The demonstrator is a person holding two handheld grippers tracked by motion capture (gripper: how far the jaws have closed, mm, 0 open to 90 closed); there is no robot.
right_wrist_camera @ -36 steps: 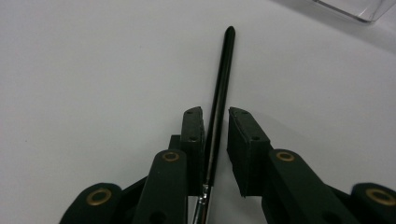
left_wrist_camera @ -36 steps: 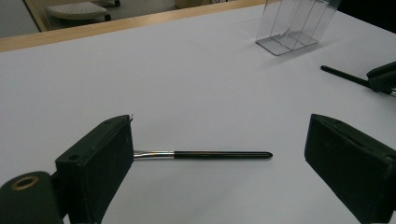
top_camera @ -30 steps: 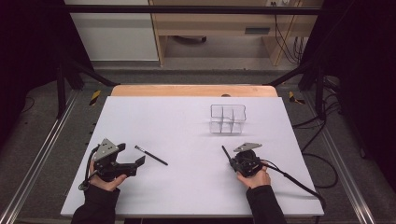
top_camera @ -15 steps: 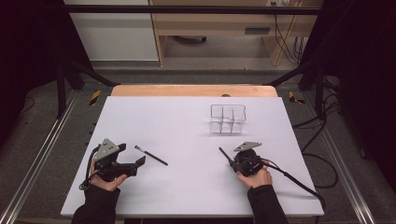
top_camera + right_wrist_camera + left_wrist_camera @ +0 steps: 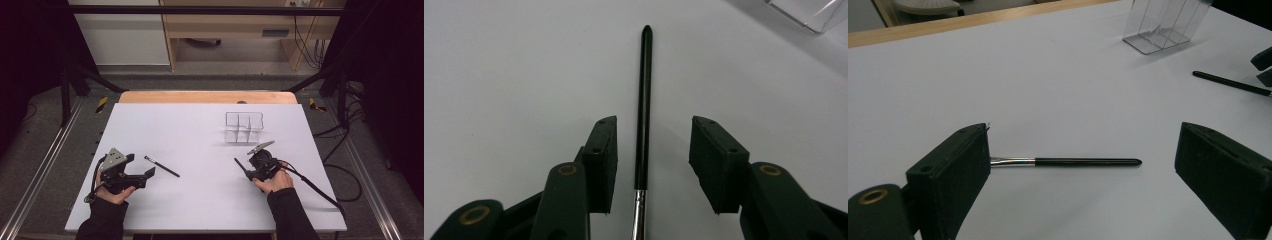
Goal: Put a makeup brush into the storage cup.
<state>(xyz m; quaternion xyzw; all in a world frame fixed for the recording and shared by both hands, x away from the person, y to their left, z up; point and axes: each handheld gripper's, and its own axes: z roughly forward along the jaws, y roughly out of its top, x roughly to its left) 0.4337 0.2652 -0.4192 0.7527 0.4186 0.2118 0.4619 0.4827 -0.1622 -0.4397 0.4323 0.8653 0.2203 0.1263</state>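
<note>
My right gripper [image 5: 651,165] jaws have just been opening, brush [image 5: 643,100] loose between them; I should centre, then close squarely.

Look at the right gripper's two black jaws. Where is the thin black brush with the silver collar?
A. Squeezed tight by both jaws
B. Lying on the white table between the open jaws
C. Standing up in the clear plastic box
B: in the right gripper view the thin black brush lies flat on the white table with a gap to each jaw of the right gripper, which has just been opening.
</note>
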